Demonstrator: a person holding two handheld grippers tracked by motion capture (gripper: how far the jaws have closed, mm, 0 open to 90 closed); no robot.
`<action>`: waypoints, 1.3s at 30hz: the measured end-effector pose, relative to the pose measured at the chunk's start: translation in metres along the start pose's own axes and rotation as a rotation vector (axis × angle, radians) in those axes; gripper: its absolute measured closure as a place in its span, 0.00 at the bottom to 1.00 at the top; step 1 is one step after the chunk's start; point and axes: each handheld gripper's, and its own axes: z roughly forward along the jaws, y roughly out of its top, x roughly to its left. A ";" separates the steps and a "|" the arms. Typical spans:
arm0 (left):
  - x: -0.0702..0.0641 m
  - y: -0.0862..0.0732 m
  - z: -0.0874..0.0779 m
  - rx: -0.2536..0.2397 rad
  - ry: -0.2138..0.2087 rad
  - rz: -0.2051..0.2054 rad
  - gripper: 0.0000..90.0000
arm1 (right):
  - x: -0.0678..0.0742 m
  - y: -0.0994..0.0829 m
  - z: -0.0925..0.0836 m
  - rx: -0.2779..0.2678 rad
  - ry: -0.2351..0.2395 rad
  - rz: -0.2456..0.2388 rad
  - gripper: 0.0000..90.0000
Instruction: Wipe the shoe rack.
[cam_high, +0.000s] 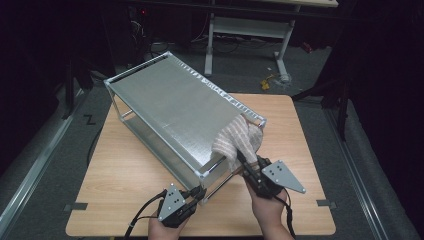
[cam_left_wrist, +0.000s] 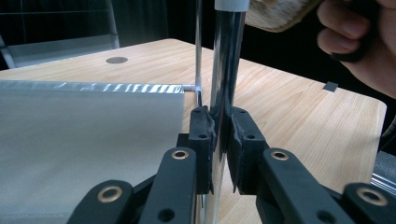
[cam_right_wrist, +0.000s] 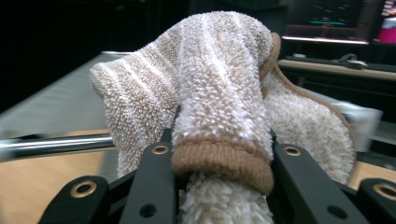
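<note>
Here, a fluffy cloth wipes the near right corner of a metal rack while its post is held steady.

The right hand-held gripper (cam_high: 243, 161) has its jaws clamped on a bunched beige towel (cam_high: 238, 139), which lies draped over the rack's (cam_high: 170, 107) top shelf at the corner nearest the person's right hand. The left hand-held gripper (cam_left_wrist: 221, 140) is pinched tight around the upright chrome post (cam_left_wrist: 227, 65) at the rack's near corner, bracing the frame on the wooden counter (cam_high: 125, 170). To do this well, I'd judge the left grip should stay firm and low on the post so the rack doesn't slide, while the right keeps the towel pressed flat to the shelf and sweeps along the edge rail in even strokes, not letting the wad slip from the jaws.
</note>
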 end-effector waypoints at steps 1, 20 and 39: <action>0.000 0.000 0.000 -0.002 0.000 -0.003 0.89 | -0.006 0.000 0.002 0.003 -0.017 0.006 0.80; 0.000 0.000 0.001 -0.002 -0.007 -0.002 0.89 | -0.066 0.000 0.021 0.060 -0.187 0.040 0.80; 0.000 0.001 0.000 0.000 -0.010 -0.012 0.88 | -0.039 -0.010 -0.057 0.044 -0.113 0.000 0.80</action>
